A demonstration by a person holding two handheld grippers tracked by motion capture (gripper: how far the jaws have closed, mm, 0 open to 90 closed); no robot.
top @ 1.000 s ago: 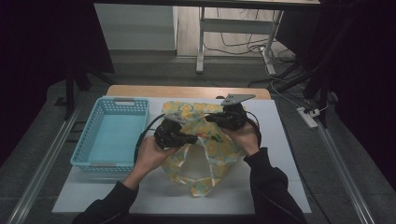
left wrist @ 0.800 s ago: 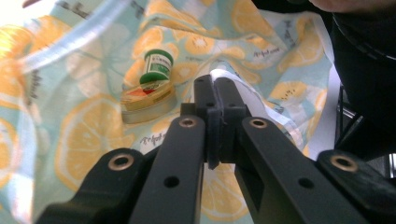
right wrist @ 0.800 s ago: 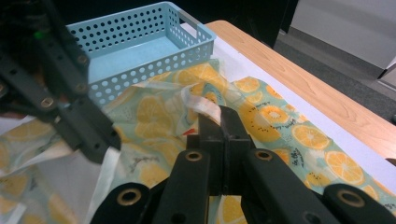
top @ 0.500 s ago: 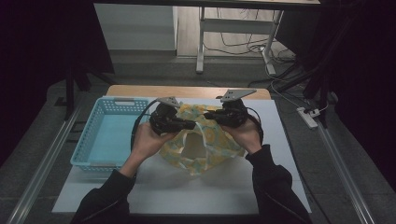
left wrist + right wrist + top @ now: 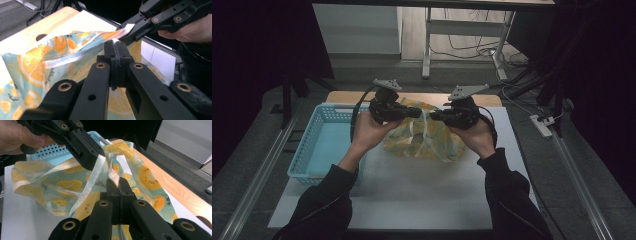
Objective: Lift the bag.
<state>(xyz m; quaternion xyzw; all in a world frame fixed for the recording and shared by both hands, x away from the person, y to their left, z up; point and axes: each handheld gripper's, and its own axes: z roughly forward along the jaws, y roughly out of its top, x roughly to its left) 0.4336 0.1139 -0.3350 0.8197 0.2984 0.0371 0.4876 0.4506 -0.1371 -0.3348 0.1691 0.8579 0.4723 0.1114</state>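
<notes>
With the blue basket [image 5: 319, 145] empty at the left, the left gripper [image 5: 416, 113] and right gripper [image 5: 435, 116] each pinch the orange-print bag's [image 5: 429, 140] rim, lifting it above the table [image 5: 412, 195]; placing it likely remains.

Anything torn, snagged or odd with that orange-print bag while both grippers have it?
Nothing stands out. The orange-print bag hangs off the white mat, its clear rim strip pinched by the left gripper and the right gripper, both shut on it. No tear shows. The blue basket sits square beside it.
</notes>
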